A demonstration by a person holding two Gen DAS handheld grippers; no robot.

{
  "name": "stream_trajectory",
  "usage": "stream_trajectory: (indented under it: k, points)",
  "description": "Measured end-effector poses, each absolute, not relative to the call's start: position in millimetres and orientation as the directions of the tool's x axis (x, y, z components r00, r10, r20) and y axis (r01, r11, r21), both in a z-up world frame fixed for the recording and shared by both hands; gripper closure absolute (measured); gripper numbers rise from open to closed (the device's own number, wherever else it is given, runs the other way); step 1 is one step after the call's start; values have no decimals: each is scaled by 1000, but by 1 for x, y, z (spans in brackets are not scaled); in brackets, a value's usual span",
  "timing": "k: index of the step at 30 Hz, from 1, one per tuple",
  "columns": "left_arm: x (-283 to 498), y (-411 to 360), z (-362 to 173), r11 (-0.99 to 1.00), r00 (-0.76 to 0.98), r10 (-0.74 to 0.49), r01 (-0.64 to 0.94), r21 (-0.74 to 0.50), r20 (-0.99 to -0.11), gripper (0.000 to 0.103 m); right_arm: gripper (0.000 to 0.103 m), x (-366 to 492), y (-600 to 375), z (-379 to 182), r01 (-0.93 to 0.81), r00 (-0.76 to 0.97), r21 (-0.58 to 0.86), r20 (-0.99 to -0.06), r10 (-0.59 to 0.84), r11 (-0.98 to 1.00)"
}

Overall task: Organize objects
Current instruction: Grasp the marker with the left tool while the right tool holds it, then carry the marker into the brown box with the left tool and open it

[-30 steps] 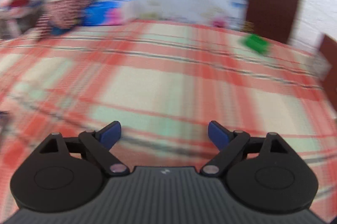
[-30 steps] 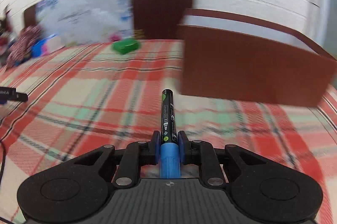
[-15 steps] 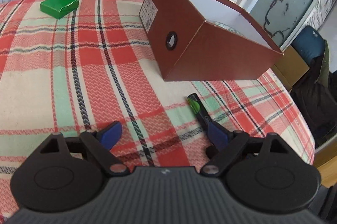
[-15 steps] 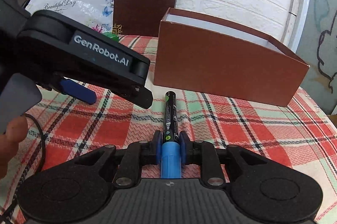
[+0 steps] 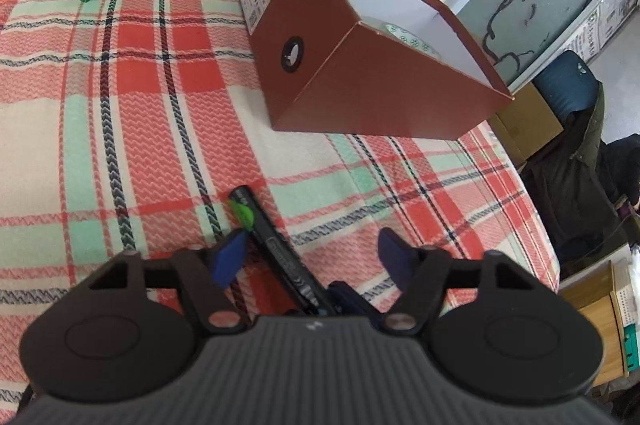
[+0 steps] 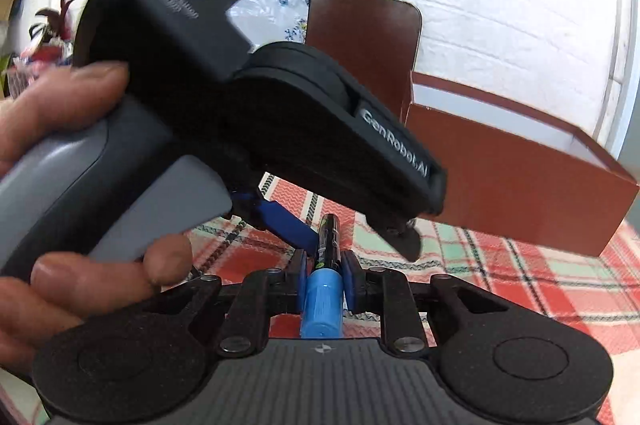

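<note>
While right gripper (image 6: 323, 281) pinches marker (image 6: 322, 299) by blue end above tablecloth (image 5: 120, 129), left gripper (image 5: 310, 255), fingers spread, should straddle black barrel squarely before closing (brown box (image 5: 360, 73) waits near far corner).

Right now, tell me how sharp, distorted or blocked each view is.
Left wrist view: sharp, evenly daylit; fisheye bows the plaid tablecloth and brown box; no glare. Right wrist view: the left gripper looms close, soft-edged, blocking the upper left; the marker between the right gripper fingers is crisp; the white wall is bright.
</note>
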State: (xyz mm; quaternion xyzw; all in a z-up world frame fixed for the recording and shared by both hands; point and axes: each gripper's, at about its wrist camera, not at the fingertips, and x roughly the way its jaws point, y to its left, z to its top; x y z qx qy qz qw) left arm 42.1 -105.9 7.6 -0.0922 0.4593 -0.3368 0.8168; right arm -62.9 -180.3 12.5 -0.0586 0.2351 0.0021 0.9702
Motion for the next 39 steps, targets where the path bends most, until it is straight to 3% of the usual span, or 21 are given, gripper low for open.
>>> stream_trajectory:
  k: [2, 4, 10, 11, 13, 15, 16, 24, 26, 27, 30, 35, 39]
  points:
    - [45, -104, 7, 762, 352, -627, 461, -455, -695, 60, 83, -62, -186, 13, -18, 888, -92, -459, -26, 996]
    - [49, -100, 5, 762, 343, -630, 445, -470, -697, 68, 83, -62, -188, 12, -16, 889, -91, -458, -28, 996]
    - [55, -94, 3, 758, 332, -640, 419, -499, -693, 72, 84, -60, -188, 8, -16, 884, -95, -467, -31, 995]
    - [56, -92, 3, 756, 328, -644, 407, -512, -691, 70, 84, -58, -193, 8, -7, 879, -89, -476, -36, 996]
    - [58, -87, 4, 749, 330, -656, 397, -531, -679, 57, 84, -56, -197, 5, 14, 865, -51, -500, -37, 999]
    - [57, -83, 8, 758, 360, -649, 390, -524, -670, 30, 84, -55, -205, 5, 38, 860, -6, -508, -36, 999]
    - [58, -82, 9, 759, 365, -648, 384, -526, -668, 26, 84, -57, -207, 4, 46, 862, 10, -506, -34, 999]
    - [59, -87, 8, 705, 302, -706, 386, -595, -641, 23, 84, -71, -210, 7, 35, 898, 67, -439, -2, 997]
    - [59, -97, 6, 698, 281, -711, 400, -594, -645, 27, 84, -70, -213, 8, 24, 903, 80, -430, 13, 996]
    - [59, -103, 7, 693, 269, -713, 413, -591, -648, 43, 84, -70, -214, 9, 20, 906, 84, -423, 17, 996]
    - [61, -120, 14, 708, 274, -689, 453, -542, -671, 73, 83, -69, -219, 16, 47, 920, 63, -392, -19, 997]
    - [62, -126, 51, 668, 323, -735, 497, -554, -596, 74, 83, -73, -229, 42, 38, 965, 15, -259, -32, 999]
    - [65, -150, 99, 683, 413, -722, 555, -476, -555, 74, 83, -60, -243, 61, 56, 992, -85, -110, -65, 995]
